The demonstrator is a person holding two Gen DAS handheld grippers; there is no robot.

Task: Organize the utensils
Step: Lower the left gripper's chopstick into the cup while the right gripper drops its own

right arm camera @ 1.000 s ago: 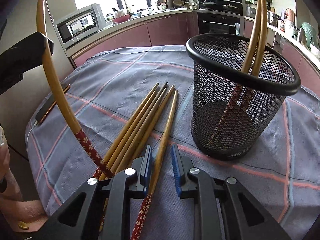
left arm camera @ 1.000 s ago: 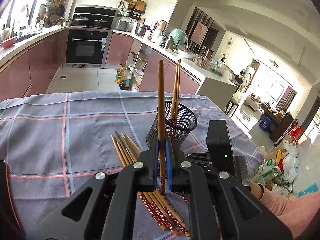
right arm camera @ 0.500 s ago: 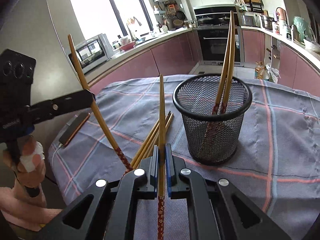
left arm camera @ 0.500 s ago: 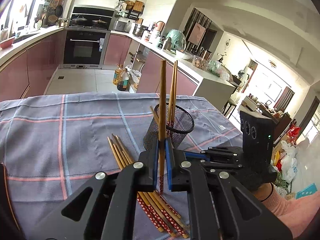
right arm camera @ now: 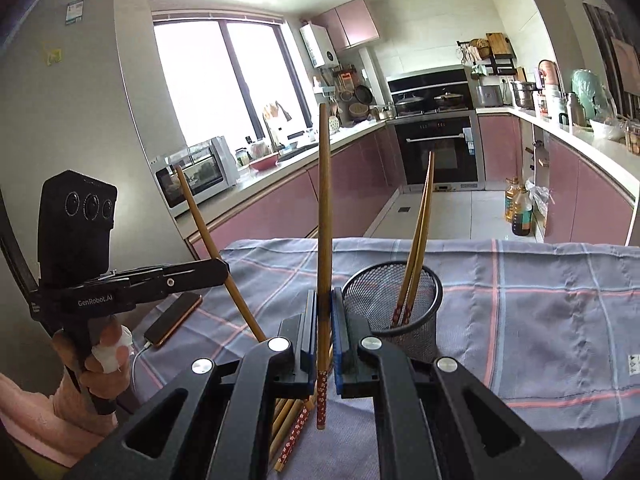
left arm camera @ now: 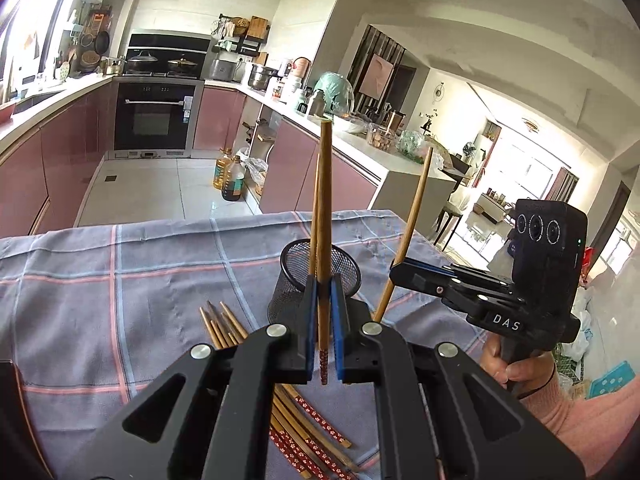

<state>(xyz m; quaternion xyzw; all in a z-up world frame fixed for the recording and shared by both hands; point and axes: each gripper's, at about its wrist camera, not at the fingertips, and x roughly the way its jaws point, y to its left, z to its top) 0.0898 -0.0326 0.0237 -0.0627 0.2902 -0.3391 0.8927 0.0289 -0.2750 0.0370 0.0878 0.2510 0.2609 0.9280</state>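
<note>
My left gripper is shut on a wooden chopstick that stands upright, its red patterned end hanging below the pads. My right gripper is shut on another chopstick, also upright. A black mesh cup holds two chopsticks and stands just right of the right gripper; in the left wrist view the mesh cup is straight behind the left gripper. Several loose chopsticks lie on the cloth below both grippers. The right gripper with its chopstick shows in the left wrist view.
A grey checked tablecloth covers the table. A phone on a cable lies near the table's left edge. A person's hands hold the gripper handles. Kitchen counters, an oven and oil bottles stand beyond the table.
My right gripper closed on a chopstick from the pile and lifted it upright off the cloth. The left gripper rose slightly, still holding its chopstick.
</note>
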